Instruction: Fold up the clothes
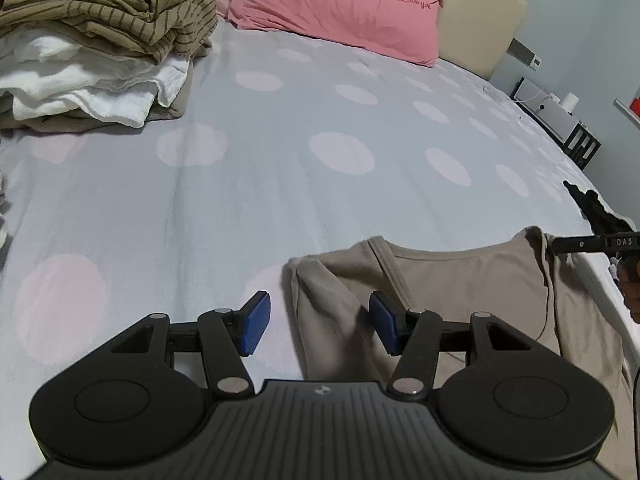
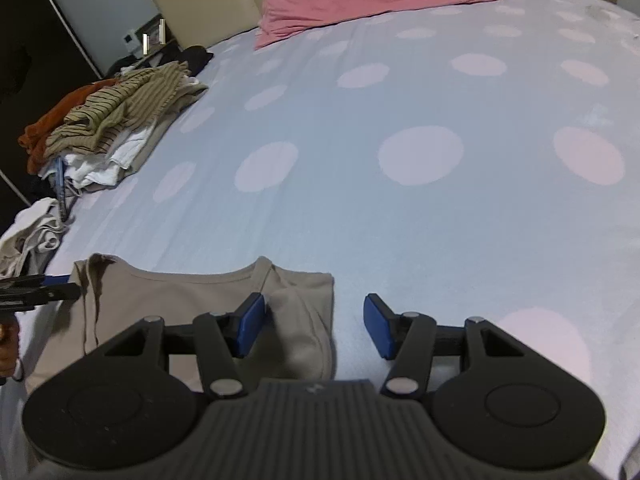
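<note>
Both the left gripper [image 1: 319,322] and right gripper [image 2: 314,325] hover spread over the folded beige cotton top [image 1: 460,280] on the dotted grey bed [image 1: 280,200].

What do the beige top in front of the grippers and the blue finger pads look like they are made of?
Beige top: likely a soft matte knit, cotton-like; it drapes in limp folds and has a stitched neckline band. Blue finger pads: probably rubber or soft plastic, matte, with fine ridges across the face.

top [image 1: 460,280] on bedsheet [image 1: 280,200] near edge, pillow [image 1: 340,4] behind, clothes pile [image 1: 100,40] far left
</note>
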Demonstrator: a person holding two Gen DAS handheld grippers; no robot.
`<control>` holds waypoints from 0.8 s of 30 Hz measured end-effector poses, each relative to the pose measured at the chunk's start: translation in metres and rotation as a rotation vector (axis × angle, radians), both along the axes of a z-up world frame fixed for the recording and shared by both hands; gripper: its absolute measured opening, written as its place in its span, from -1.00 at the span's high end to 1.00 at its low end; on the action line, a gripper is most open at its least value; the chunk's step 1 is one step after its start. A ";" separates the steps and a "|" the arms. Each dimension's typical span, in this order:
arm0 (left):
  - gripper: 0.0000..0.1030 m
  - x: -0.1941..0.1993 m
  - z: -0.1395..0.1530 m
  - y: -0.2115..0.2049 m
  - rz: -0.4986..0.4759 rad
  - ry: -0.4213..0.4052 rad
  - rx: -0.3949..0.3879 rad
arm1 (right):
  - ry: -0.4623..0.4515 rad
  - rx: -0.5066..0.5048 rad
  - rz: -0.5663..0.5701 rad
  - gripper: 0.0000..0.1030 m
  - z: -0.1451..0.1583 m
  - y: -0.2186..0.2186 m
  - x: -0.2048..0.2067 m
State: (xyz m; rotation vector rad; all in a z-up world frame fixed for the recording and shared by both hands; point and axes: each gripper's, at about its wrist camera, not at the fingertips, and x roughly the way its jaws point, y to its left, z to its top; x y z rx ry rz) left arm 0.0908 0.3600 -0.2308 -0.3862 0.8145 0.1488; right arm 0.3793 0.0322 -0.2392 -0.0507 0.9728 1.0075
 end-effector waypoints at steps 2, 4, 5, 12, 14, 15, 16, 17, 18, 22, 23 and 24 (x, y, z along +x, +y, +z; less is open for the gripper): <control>-0.03 0.003 -0.002 0.004 -0.007 -0.008 -0.025 | 0.016 0.015 0.021 -0.15 -0.001 0.001 0.002; -0.03 0.007 -0.003 0.008 -0.011 -0.013 -0.050 | 0.032 0.030 0.043 -0.14 -0.003 0.002 0.004; -0.03 0.009 -0.004 0.010 -0.011 -0.013 -0.063 | 0.036 0.032 0.052 -0.13 -0.004 0.004 0.004; 0.97 0.027 -0.004 0.005 -0.021 0.024 -0.060 | 0.037 0.020 0.078 0.71 -0.009 0.013 0.001; 0.97 0.025 0.001 0.001 -0.025 0.006 -0.041 | 0.020 0.018 0.087 0.81 -0.008 0.013 -0.002; 0.97 0.022 0.004 -0.001 -0.027 -0.010 -0.028 | 0.016 0.024 0.086 0.82 -0.006 0.012 -0.003; 0.97 0.020 0.006 -0.002 -0.029 -0.022 -0.019 | 0.013 0.031 0.085 0.84 -0.005 0.010 -0.004; 0.97 0.018 0.008 -0.003 -0.029 -0.028 -0.019 | 0.010 0.039 0.084 0.84 -0.003 0.009 -0.005; 0.97 0.015 0.010 -0.003 -0.030 -0.034 -0.018 | 0.007 0.046 0.082 0.84 -0.001 0.007 -0.005; 0.97 0.005 0.019 -0.005 -0.032 -0.056 -0.016 | 0.002 0.088 0.066 0.85 0.009 -0.003 -0.010; 0.97 0.002 0.021 -0.005 -0.031 -0.063 -0.017 | 0.002 0.099 0.060 0.85 0.012 -0.006 -0.011; 0.97 -0.002 0.024 -0.006 -0.029 -0.074 -0.022 | 0.000 0.110 0.057 0.85 0.016 -0.010 -0.014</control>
